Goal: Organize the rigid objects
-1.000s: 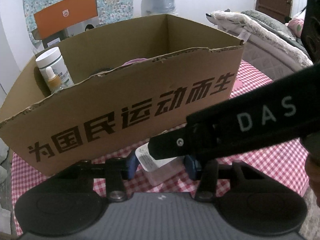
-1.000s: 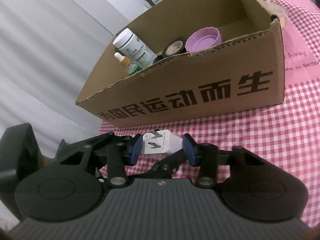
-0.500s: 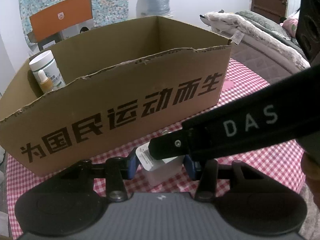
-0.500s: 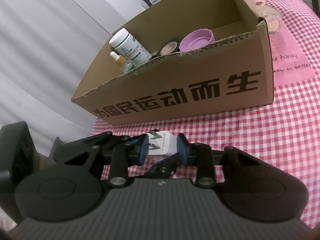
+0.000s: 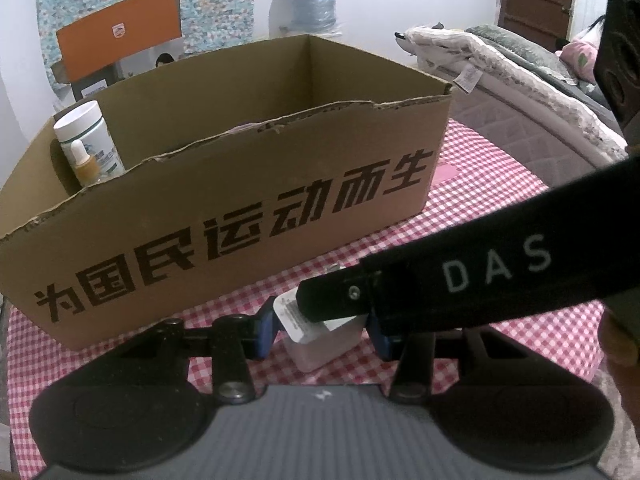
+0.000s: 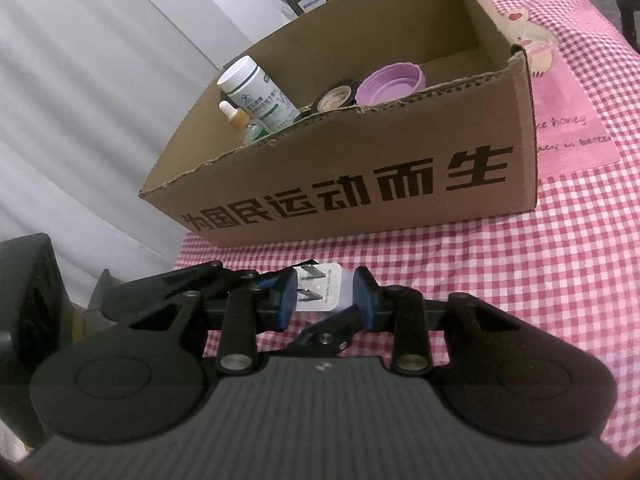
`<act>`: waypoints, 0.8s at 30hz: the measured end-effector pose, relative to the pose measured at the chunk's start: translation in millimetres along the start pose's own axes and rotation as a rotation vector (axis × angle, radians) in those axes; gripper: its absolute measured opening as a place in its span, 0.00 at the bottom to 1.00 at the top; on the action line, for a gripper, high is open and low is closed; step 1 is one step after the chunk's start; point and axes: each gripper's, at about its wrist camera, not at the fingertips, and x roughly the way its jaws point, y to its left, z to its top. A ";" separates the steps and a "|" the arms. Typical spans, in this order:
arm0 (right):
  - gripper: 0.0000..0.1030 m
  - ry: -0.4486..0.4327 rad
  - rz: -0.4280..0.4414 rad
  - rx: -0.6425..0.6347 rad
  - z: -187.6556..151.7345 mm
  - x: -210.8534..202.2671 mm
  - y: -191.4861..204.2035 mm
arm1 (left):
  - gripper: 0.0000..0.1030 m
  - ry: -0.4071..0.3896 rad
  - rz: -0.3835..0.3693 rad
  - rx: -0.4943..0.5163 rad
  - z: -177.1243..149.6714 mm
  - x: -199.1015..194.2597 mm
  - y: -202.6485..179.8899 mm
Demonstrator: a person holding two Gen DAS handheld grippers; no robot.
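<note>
White charger [image 6: 322,290] pinched between both grippers, just in front of the cardboard box [image 6: 360,184]
Right gripper [image 6: 326,292] and left gripper [image 5: 322,326] jaws bracket it, nearly closed; whether either truly clamps is unclear, probably readying a lift into the box

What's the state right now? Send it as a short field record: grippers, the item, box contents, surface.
item: white plug adapter, prongs facing the box
right gripper: blue pads on both sides of the adapter; contact unclear
left gripper: fingers either side of the same adapter; contact unclear
box: cardboard box behind the adapter, open top
box contents: white pill bottle, dropper bottle, purple lid
surface: pink checked tablecloth
</note>
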 end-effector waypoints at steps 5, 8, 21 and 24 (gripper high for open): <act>0.30 -0.003 -0.004 0.001 -2.1 -3.5 -1.3 | 0.46 0.000 -0.012 0.007 -1.1 0.6 -1.7; 0.31 -0.005 -0.004 0.004 -3.1 -5.6 -1.8 | 0.47 0.000 -0.012 0.017 -1.6 0.1 -3.1; 0.44 -0.052 -0.038 -0.018 -0.9 -23.1 0.3 | 0.61 -0.018 0.005 0.047 -5.9 -5.8 -6.2; 0.46 -0.063 -0.043 -0.015 -2.6 -26.1 -1.0 | 0.67 -0.015 0.007 0.049 -8.4 -6.0 -6.5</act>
